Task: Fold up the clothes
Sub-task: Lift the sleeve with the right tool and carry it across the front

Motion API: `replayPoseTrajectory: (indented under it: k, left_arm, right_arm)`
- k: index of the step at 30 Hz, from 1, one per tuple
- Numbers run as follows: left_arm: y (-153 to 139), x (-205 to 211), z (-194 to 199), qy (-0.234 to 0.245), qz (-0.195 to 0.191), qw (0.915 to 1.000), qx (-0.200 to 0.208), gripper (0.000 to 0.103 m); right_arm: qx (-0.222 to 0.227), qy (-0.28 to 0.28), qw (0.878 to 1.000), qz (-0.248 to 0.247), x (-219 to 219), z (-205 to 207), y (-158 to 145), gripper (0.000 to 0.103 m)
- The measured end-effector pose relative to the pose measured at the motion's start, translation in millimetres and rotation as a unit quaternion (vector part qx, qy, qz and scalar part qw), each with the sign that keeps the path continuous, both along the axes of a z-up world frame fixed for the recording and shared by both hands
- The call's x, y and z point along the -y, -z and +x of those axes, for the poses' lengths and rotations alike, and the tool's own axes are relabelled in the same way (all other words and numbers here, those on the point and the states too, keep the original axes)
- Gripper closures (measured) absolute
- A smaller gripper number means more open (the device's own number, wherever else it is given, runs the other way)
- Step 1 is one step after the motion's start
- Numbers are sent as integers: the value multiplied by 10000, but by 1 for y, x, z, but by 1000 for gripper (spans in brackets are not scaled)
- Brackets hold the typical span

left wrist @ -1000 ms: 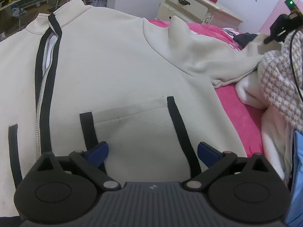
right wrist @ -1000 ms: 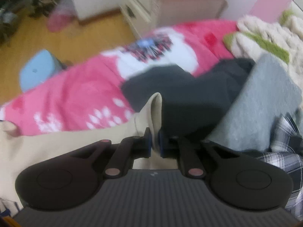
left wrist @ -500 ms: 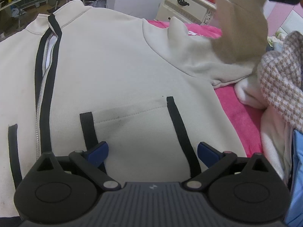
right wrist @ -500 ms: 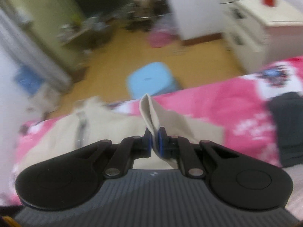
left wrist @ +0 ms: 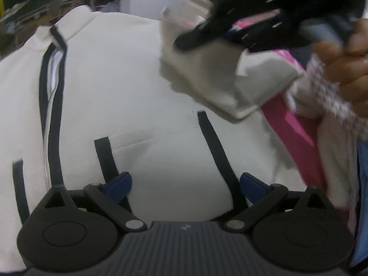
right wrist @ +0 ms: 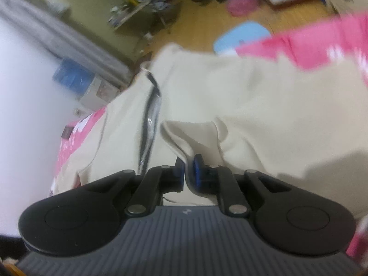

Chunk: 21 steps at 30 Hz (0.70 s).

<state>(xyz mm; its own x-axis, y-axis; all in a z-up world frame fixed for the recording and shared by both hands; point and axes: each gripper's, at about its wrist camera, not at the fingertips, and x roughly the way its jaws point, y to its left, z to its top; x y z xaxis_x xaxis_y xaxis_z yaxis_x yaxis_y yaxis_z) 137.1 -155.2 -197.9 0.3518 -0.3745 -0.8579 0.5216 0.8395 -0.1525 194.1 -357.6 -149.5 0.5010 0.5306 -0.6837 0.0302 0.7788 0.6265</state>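
Observation:
A cream zip jacket point(left wrist: 128, 87) with black trim lies front-up on a pink bedspread point(left wrist: 289, 133). My left gripper point(left wrist: 185, 184) is open, its blue pads low over the jacket's hem, astride a pocket. My right gripper point(right wrist: 189, 166) is shut on the jacket's sleeve point(right wrist: 184, 133) and holds it over the jacket's chest point(right wrist: 253, 105). In the left wrist view the right gripper point(left wrist: 195, 39) shows blurred at the upper right with the sleeve point(left wrist: 230, 85) hanging from it over the jacket's right side.
A pile of other clothes, checked and white point(left wrist: 331, 105), lies to the right on the bed. A blue stool point(right wrist: 241, 36) stands on the wooden floor beyond the bed. Clutter and furniture point(right wrist: 142, 4) stand farther off.
My right gripper has swung the sleeve from the bed's right side leftward over the jacket body. My left gripper has stayed open at the hem.

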Motion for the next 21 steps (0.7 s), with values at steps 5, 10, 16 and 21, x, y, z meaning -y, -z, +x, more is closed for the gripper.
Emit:
replayPoseTrajectory:
  k: [5, 10, 16, 21]
  left_arm:
    - [-15, -8, 11, 175, 179, 9991, -342, 3]
    - [-55, -20, 37, 667, 492, 9956, -433, 3]
    - [-113, -56, 63, 996, 1115, 9877, -458, 3]
    - [-143, -109, 74, 418, 1058, 9932, -255, 3]
  right_arm:
    - [-98, 567, 9939, 942, 16, -15, 17, 70]
    - [707, 939, 9844, 1305, 27, -41, -19, 39]
    - [1416, 1096, 9802, 845, 17, -68, -64, 18]
    - [1563, 944, 9832, 46, -7, -77, -87, 13]
